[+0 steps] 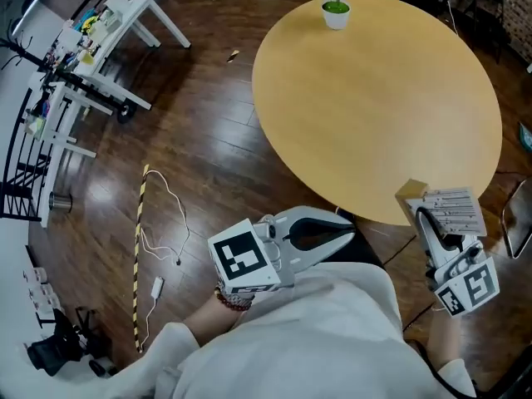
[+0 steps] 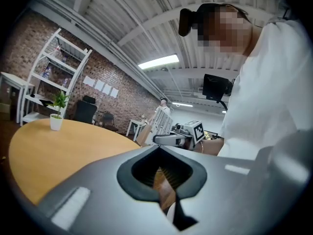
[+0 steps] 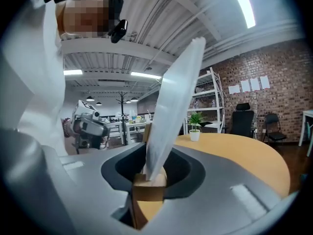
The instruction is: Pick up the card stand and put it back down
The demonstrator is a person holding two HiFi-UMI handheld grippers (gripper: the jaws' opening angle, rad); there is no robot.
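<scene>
A person in a white top is standing at the near edge of a round wooden desk, working a hand-held gripper in each hand. The right hand-held gripper is clamping shut on the wooden base of the card stand, holding it at the near right rim of the desk with its white card tipping away from upright. In the head view the base is overlapping the desk's edge, and whether it is touching the top cannot be told. The left hand-held gripper is sitting closed with nothing between its jaws, just off the near rim, left of the stand and apart from it. A small potted plant is standing at the far edge of the desk. On the floor to the left, a white cable is trailing beside a yellow-and-black strip, while the white rack beyond is running out of frame. The print on the card is too small to read.
</scene>
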